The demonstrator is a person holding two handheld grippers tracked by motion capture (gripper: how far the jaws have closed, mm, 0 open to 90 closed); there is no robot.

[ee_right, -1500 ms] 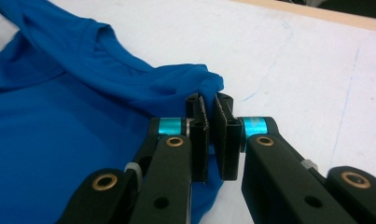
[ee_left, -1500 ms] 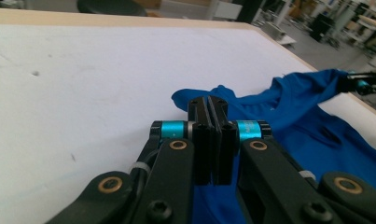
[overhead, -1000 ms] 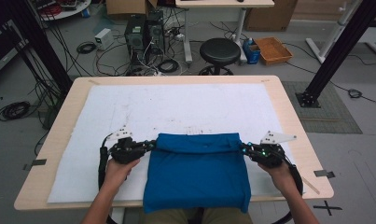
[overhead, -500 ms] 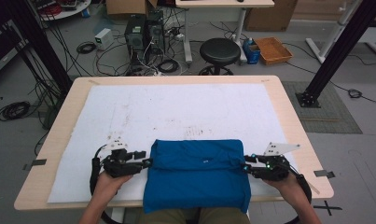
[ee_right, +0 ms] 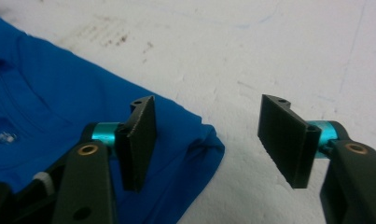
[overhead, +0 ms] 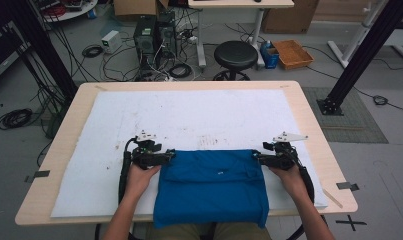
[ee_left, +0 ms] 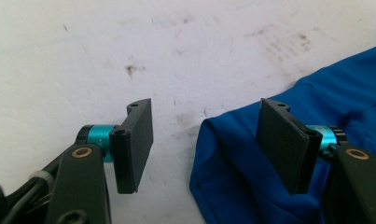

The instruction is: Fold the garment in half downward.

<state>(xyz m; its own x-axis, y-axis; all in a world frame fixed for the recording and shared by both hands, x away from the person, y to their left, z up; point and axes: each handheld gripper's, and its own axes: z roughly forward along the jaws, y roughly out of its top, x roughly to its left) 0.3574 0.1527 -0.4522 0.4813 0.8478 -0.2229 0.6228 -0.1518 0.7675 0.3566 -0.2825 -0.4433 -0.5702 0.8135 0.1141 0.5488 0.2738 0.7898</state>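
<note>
A folded blue garment (overhead: 211, 187) lies on the white mat at the near edge of the table, its lower part hanging over the front. My left gripper (overhead: 170, 156) is at its top left corner, open, with the blue cloth corner (ee_left: 232, 154) below and between the jaws. My right gripper (overhead: 257, 157) is at the top right corner, also open, and the cloth corner (ee_right: 195, 144) lies under its left jaw. Neither pair of jaws pinches the cloth.
A stained white mat (overhead: 199, 120) covers most of the wooden table (overhead: 309, 120). Beyond the far edge stand a black stool (overhead: 235, 54), computer towers and cables on the floor. A black frame post (overhead: 359, 55) rises at the right.
Both grippers drew the garment's top edge toward the person, then moved a little away from the person again. The fold now lies flat and the jaws stand apart at its corners.
</note>
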